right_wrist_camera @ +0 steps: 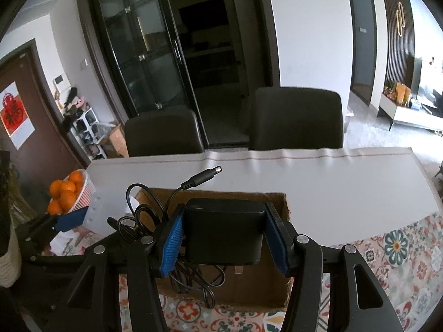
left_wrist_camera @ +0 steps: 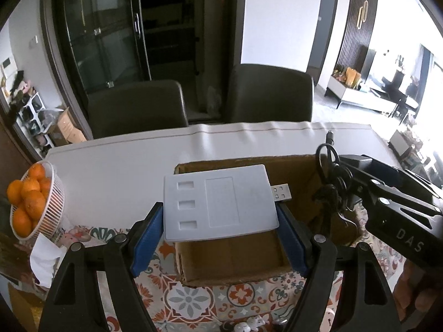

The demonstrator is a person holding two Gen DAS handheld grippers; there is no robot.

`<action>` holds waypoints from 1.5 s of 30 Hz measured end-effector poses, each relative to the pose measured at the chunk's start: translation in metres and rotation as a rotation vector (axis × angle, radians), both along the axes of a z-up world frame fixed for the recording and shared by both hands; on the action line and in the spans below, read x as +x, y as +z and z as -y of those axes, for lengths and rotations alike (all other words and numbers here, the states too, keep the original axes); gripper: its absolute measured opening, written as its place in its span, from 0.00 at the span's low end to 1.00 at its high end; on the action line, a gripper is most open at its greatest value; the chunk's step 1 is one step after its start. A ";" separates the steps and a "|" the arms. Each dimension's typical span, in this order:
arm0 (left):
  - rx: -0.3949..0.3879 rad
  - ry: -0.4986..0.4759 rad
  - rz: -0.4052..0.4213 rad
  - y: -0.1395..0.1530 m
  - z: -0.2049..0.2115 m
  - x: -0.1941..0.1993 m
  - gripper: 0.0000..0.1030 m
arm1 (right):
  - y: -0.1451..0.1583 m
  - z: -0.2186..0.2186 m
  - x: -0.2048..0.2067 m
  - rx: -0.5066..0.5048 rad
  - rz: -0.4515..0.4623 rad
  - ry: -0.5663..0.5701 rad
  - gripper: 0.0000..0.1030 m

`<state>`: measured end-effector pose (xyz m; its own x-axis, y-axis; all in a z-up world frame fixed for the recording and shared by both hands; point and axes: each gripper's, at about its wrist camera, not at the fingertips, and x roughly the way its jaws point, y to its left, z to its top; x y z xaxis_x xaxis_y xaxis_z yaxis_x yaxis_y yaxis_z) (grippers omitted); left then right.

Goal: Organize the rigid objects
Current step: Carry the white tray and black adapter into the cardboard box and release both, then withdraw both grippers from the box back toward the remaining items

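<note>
A flat white plastic case with three small recesses and a USB plug sticking out on its right is clamped in my left gripper, held over an open cardboard box. My right gripper is shut on a black power adapter, also above the cardboard box. The adapter's black cable dangles in loops on the left, and its barrel plug points up and to the right. In the left wrist view the cable hangs at the box's right side.
A white basket of oranges stands at the table's left edge. The white table top stretches behind the box, with a patterned cloth in front. Two dark chairs stand at the far side. Crumpled white paper lies at left.
</note>
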<state>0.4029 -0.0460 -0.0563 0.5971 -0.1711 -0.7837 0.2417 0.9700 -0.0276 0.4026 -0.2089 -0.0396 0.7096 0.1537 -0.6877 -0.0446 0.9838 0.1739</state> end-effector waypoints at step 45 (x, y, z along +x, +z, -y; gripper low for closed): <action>0.109 0.207 0.281 0.039 -0.019 -0.139 0.95 | 0.020 -0.003 -0.126 -0.158 0.097 -0.048 0.77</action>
